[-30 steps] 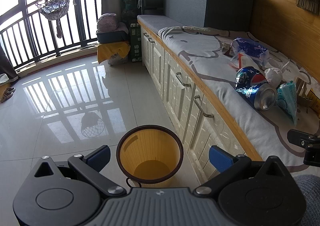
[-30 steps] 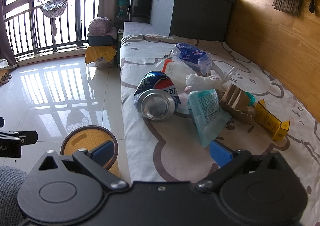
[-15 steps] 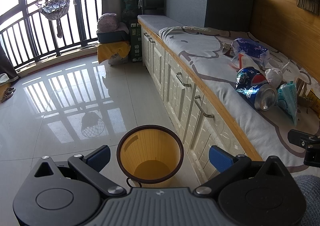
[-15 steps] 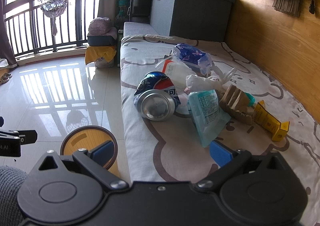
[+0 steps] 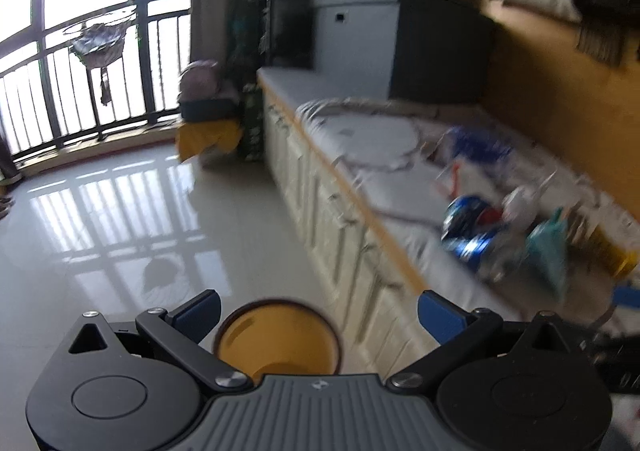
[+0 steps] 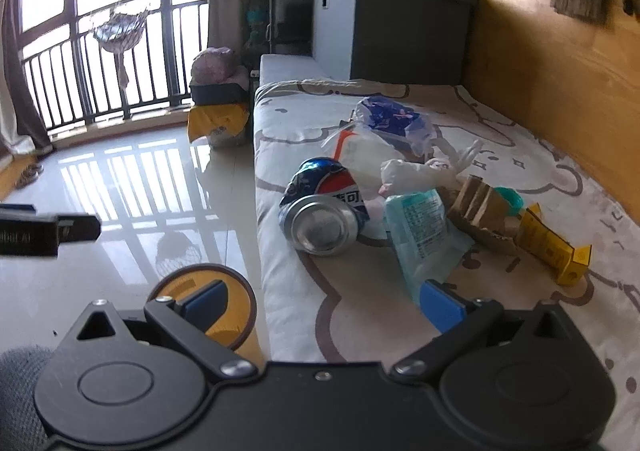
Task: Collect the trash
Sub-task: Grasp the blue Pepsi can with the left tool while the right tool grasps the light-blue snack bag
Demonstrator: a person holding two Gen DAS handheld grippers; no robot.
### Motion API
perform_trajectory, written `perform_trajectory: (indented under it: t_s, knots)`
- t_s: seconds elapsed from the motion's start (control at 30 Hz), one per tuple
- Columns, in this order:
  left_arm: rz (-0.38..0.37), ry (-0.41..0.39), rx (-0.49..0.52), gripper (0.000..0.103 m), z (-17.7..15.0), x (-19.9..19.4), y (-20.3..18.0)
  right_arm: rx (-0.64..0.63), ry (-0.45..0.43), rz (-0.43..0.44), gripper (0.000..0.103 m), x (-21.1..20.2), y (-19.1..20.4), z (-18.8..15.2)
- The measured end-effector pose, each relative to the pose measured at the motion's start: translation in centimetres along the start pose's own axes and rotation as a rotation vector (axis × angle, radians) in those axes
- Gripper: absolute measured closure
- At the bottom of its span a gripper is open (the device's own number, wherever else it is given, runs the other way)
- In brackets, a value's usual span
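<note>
1. Bright room with a glossy tiled floor (image 5: 132,219), balcony railing at the far left, and a long cushioned window-seat surface (image 6: 360,291) with a cartoon-print cover running along the wooden wall on the right.
2. On that surface sits the trash pile: a dented blue, red and white soda can (image 6: 324,211) lying on its side, its silver end facing the right wrist camera.
3. Just right of the can, touching it, lies a pale teal plastic packet (image 6: 424,235).
4. Behind them there's a white-and-blue plastic bag (image 6: 388,123) and a crumpled white wrapper (image 6: 420,171).
5. Further right: a torn brown cardboard piece (image 6: 480,207), then a flattened yellow carton (image 6: 552,247) near the wall side.
6. Down on the floor, close against the cabinet front, stands the round yellow waste bin with a dark rim (image 5: 276,339), mouth up.
7. The left claw (image 5: 316,315) hovers over that bin, blue pads spread wide, gripping nothing; this view is motion-blurred.
8. The right claw (image 6: 326,305) hangs at the near edge of the surface, released too, its right pad just short of the teal packet, its left pad over the bin.
9. A dark grey storage box (image 6: 388,35) sits at the far end.
</note>
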State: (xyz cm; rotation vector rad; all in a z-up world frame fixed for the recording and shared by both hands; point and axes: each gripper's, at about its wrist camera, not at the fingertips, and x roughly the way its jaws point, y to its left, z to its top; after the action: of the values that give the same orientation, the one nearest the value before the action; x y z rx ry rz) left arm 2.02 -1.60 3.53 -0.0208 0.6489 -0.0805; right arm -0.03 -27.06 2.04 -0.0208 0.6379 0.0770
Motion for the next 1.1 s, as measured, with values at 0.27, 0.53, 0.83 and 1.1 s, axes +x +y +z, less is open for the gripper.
perform_trajectory:
  t_s: [0.27,0.53,0.83,1.1]
  knots:
    - [-0.092,-0.003,-0.022,0.0,4.0,3.0,-3.3,-0.01,-0.044,-0.078,0.0,0.3,-3.1,0.6]
    - [-0.241,0.104,-0.185,0.0,5.4,9.1,-4.9,0.004,-0.093,-0.087,0.0,1.5,-5.9,2.2]
    - [-0.509,0.225,-0.541,0.015,4.6,14.8,-3.4,0.09,-0.076,0.116,0.063,4.7,-6.5,6.9]
    - [-0.62,0.321,-0.69,0.04,3.2,18.0,-2.9,0.218,0.09,0.237,0.098,11.1,-6.3,7.3]
